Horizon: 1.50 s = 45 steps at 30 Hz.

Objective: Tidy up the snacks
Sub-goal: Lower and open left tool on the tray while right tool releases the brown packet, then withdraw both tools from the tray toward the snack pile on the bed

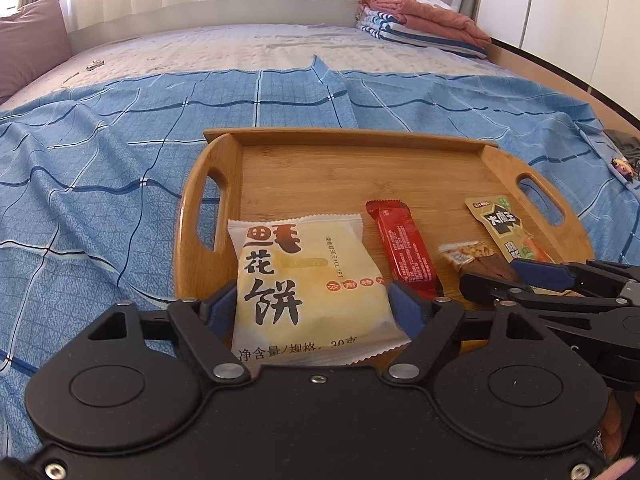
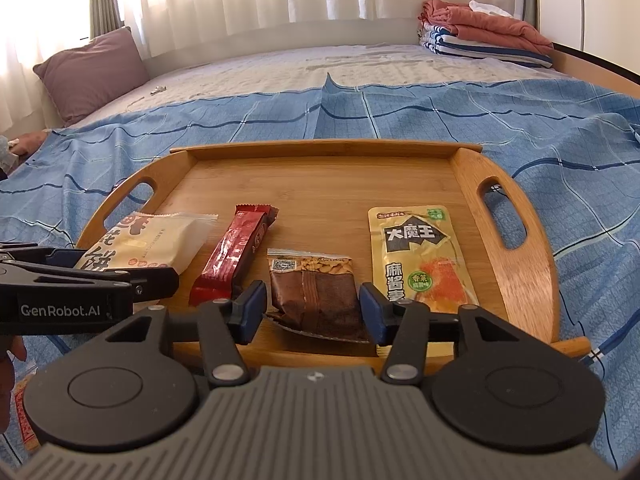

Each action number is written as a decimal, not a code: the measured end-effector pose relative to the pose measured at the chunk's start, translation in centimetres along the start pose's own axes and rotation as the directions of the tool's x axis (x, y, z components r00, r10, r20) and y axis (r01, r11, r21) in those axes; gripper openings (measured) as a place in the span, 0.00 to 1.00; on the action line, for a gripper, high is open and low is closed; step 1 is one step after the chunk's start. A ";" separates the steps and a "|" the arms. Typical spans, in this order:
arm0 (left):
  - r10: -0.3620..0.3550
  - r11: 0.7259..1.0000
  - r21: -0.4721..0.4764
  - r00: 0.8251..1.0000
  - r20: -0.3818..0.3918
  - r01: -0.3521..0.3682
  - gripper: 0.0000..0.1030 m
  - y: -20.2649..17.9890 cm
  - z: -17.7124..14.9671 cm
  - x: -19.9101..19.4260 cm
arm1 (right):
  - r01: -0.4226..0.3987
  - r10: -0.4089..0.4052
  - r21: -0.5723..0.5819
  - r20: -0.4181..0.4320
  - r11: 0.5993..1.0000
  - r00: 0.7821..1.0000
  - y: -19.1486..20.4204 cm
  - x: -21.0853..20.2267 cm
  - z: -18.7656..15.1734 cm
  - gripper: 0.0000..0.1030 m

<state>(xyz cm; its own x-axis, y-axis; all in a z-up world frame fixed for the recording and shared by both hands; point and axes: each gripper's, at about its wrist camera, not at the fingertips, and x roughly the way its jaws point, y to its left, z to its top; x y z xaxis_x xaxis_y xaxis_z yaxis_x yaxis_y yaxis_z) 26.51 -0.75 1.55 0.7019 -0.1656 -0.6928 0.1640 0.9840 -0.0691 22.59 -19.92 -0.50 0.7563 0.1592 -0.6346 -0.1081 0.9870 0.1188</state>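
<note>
While four snacks lie in a row along the near edge of the tray (image 2: 516, 240), both grippers hover low at that edge. Left to right across the tray: cake pack (image 1: 304, 280), red bar (image 2: 234, 258), brown pack (image 2: 316, 292), gold pouch (image 2: 420, 256). All four sit on the tray floor, apart from one another or nearly so, long sides roughly parallel.

Left gripper (image 1: 312, 306): jaws spread wide, one pad on each side of the cake pack. Contact cannot be confirmed; the pack appears to rest on the wood, not lifted.

Right gripper (image 2: 312, 312): jaws spread wide around the brown pack, clear gaps on both sides. Nothing gripped.

One more wrapper (image 2: 26, 420) shows at the lower left of the right wrist view, off the tray on the blue sheet (image 2: 560, 140).

Judgement: mostly done. Four items placed and lined up; remaining work looks like the stray wrapper and perhaps squaring the row. The far half of the tray is unused.
</note>
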 end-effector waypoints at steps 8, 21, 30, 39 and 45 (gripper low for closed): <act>0.013 0.999 0.033 0.999 0.042 -0.015 0.91 -0.2 0.0 -1.8 | 0.003 -0.003 -0.018 0.018 1.000 1.000 0.2 -1.1 0.2 0.73; -0.034 0.999 0.030 0.994 0.107 0.031 0.96 0.3 -2.2 -7.5 | -0.008 0.011 -0.041 0.086 0.999 0.996 0.0 -5.8 -0.3 0.88; -0.048 0.999 0.016 0.989 0.140 0.046 0.97 0.7 -5.4 -11.2 | 0.002 0.008 -0.075 0.133 0.997 0.991 0.1 -9.6 -2.4 0.95; -0.026 0.998 0.054 0.986 0.166 0.018 0.98 0.2 -8.6 -13.6 | 0.061 -0.038 -0.124 0.180 0.990 0.983 0.3 -12.9 -5.2 1.00; -0.013 0.999 0.054 0.987 0.158 0.005 0.98 0.3 -10.5 -14.1 | 0.107 -0.081 -0.132 0.189 0.986 0.979 -0.2 -14.3 -7.1 1.00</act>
<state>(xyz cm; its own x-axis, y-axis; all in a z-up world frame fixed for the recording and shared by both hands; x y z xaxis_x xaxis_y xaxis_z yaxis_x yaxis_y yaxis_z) 9.32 2.59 3.77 0.8002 -0.1870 -0.5699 0.2044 0.9783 -0.0340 7.23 -22.29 3.11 0.8710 0.0718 -0.4861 -0.1104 0.9926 -0.0513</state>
